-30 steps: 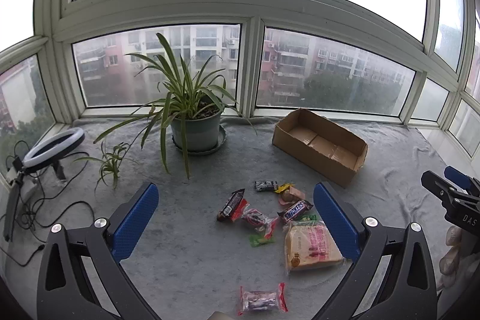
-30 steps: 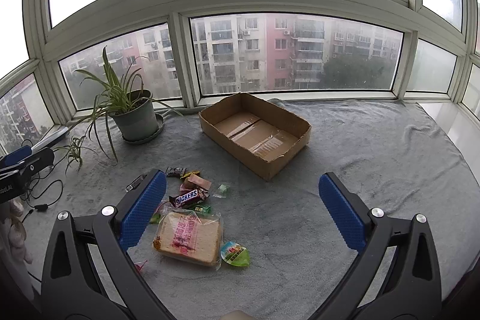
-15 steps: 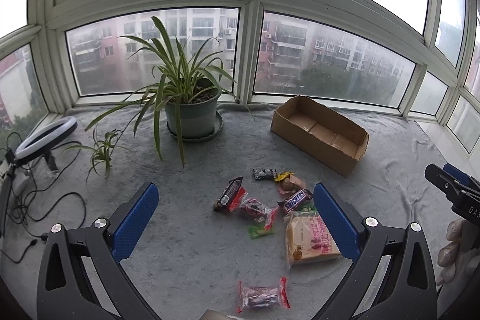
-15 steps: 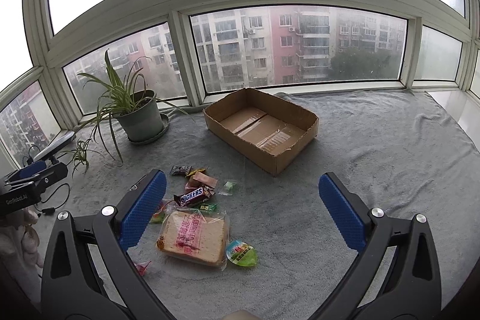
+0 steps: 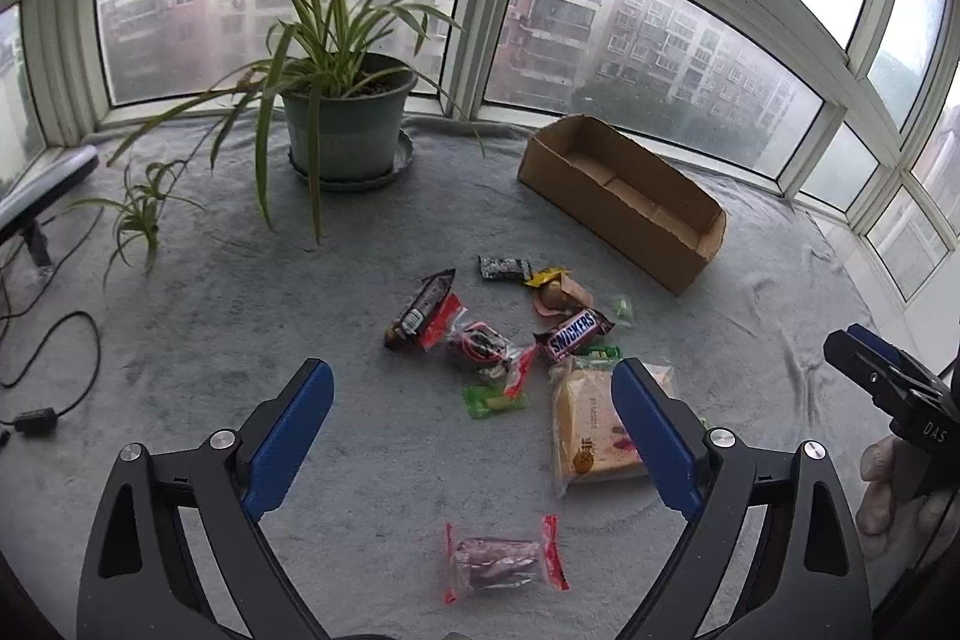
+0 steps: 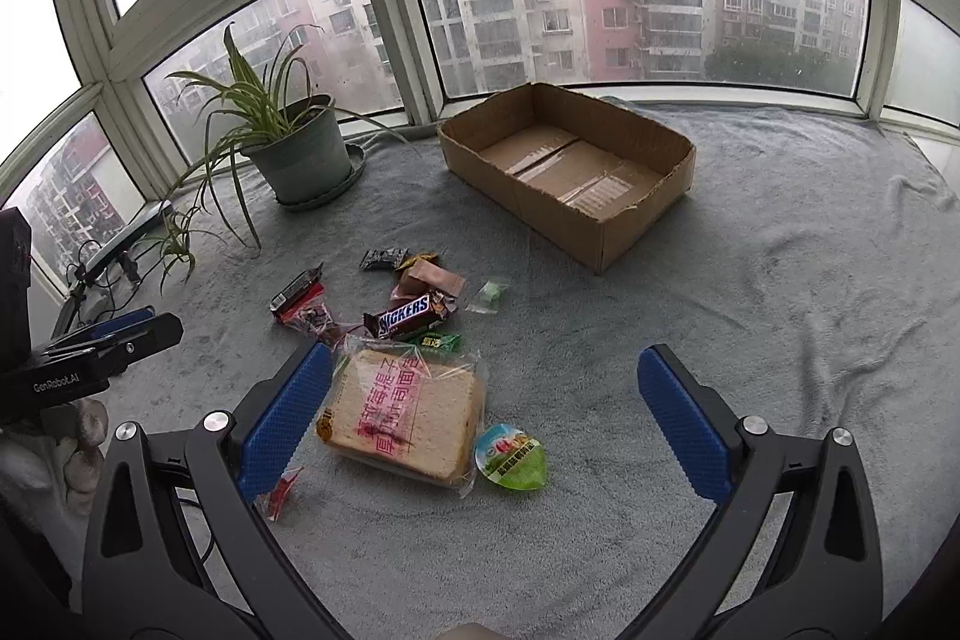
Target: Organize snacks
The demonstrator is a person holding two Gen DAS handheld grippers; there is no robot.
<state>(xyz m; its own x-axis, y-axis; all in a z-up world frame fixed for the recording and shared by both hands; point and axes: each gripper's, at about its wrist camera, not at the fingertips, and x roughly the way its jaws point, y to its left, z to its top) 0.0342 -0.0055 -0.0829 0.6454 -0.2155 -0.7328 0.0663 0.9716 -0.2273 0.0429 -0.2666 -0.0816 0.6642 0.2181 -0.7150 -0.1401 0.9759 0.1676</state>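
- The grey blanket [image 6: 780,280] covers the whole window ledge, a soft bed for everything that lies on it.
- The cardboard box [image 6: 600,226] sits open-topped and empty near the window, just beyond the snacks, probably the bin they are meant for.
- The potted plant [image 5: 348,130] stands off to the side, well apart from the work.
- The bagged bread [image 6: 402,412] lies flat, nearest the right gripper [image 6: 486,418], whose jaws stand wide with nothing between the pads; the bread lies just inside its left pad.
- The left gripper [image 5: 474,430] is likewise spread and empty, its jaws having just been narrowing a little, above a red-ended sweet packet [image 5: 501,559].
- The Snickers bar [image 6: 408,316] and small wrappers lie loose in a cluster between bread and box.
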